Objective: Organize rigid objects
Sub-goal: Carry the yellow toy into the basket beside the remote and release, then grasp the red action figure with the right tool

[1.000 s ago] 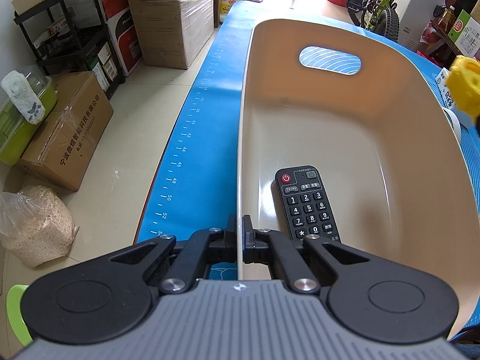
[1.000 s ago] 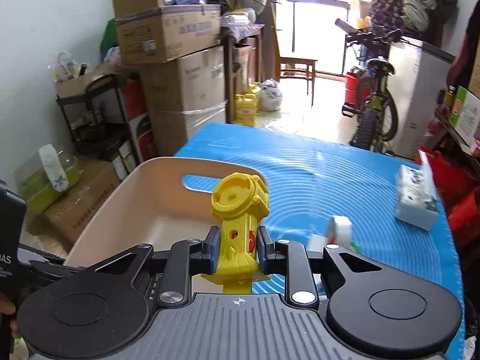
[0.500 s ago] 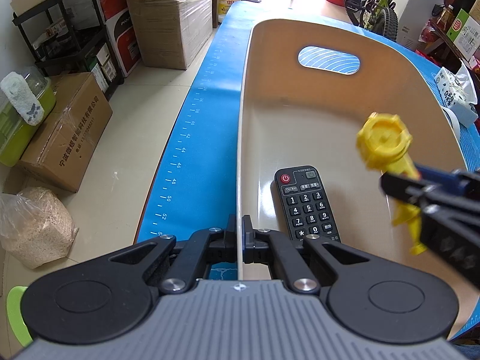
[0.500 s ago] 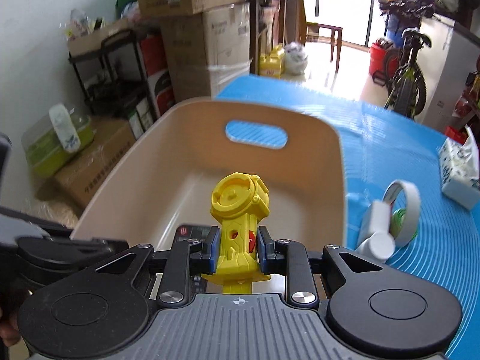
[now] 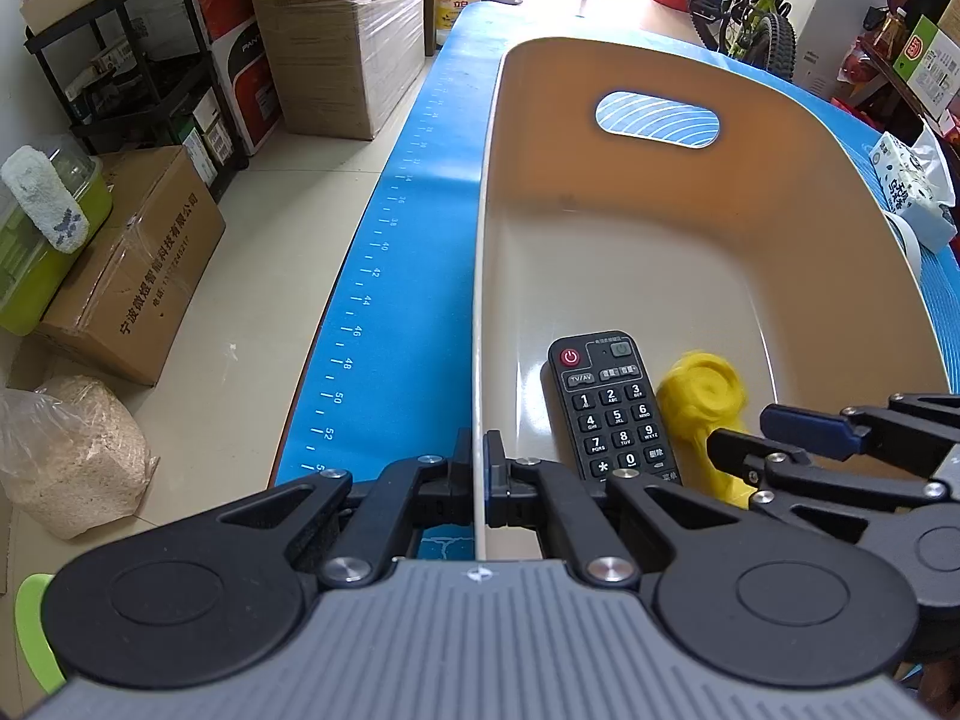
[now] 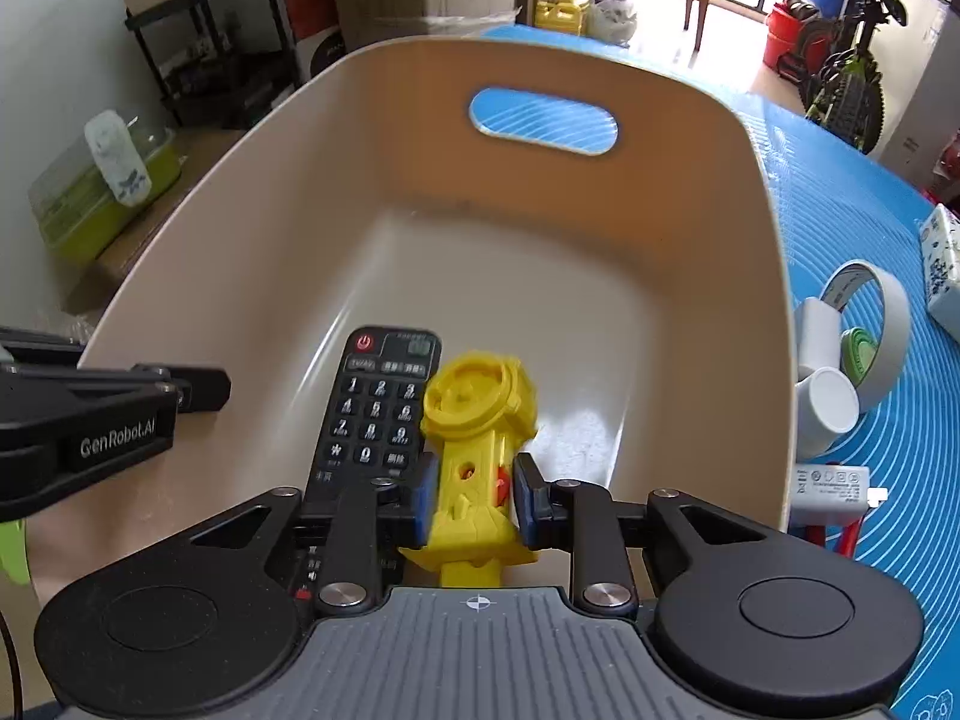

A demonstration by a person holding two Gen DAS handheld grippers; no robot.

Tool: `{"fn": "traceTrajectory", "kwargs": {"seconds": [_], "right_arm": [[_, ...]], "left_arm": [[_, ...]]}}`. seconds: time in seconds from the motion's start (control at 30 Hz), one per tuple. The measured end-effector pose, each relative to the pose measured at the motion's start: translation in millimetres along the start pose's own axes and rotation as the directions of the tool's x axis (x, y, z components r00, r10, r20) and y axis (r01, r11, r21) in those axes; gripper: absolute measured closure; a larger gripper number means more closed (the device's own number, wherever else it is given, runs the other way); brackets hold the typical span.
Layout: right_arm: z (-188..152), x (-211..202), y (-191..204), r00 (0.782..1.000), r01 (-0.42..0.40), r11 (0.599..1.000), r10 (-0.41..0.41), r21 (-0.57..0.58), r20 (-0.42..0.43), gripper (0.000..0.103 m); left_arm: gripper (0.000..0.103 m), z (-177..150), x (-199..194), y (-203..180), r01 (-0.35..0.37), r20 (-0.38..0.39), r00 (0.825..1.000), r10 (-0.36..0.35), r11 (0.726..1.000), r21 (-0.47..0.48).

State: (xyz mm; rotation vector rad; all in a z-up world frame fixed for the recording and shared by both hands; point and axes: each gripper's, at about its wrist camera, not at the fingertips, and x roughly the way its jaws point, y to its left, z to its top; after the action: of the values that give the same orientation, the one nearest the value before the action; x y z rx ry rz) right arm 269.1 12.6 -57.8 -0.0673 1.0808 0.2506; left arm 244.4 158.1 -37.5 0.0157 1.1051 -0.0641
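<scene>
Yellow plastic toy (image 6: 474, 456) down inside the beige basket (image 6: 252, 228), its round head blurred, just right of the black remote control (image 6: 375, 414) lying on the basket floor. Right tool (image 6: 471, 495) low in the basket with the toy between its blue pads (image 6: 425, 495), jaws opening; gaps visible on both sides of the toy's body, so no firm press on it. Seen from the left wrist as a yellow blur (image 5: 699, 402) beside the remote (image 5: 612, 408), with the right tool (image 5: 780, 435) reaching in from the right. Left tool (image 5: 478, 480) pressed together on the near left rim of the basket (image 5: 480, 300), thin wall pinched between its fingers. Basket on the desk, covered by a blue mat (image 5: 384, 300) with printed ruler marks; oval handle cutout in the far wall. Right of the basket on the mat: roll of white tape (image 6: 870, 312), white cylinders (image 6: 825, 384), small white charger (image 6: 831, 489), tissue pack (image 5: 909, 189). Beyond the desk edge on the left: cardboard boxes (image 5: 132, 264), black shelf rack (image 5: 150, 78), bag of grain (image 5: 72, 456) on the floor. Bicycle (image 5: 750, 6) at the far right.
</scene>
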Motion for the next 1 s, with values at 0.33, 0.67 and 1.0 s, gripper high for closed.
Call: {"fn": "traceTrajectory", "kwargs": {"seconds": [0.33, 0.67, 1.0], "right_arm": [[3, -44, -11, 0.993, -0.035, 0.999, 0.031, 0.036, 0.114, 0.036], [-7, -104, -71, 0.963, 0.001, 0.978, -0.057, 0.206, 0.265, 0.026], [-37, -103, -155, 0.962, 0.122, 0.926, -0.199, 0.357, 0.188, 0.026]], "left_arm": [[0.1, 0, 0, 0, -0.003, 0.001, 1.0, 0.003, 1.0, 0.003], [0.1, -1, -1, -1, -0.001, 0.001, 1.0, 0.001, 1.0, 0.003], [0.1, -1, -1, -1, -0.003, 0.001, 1.0, 0.003, 1.0, 0.0]]}}
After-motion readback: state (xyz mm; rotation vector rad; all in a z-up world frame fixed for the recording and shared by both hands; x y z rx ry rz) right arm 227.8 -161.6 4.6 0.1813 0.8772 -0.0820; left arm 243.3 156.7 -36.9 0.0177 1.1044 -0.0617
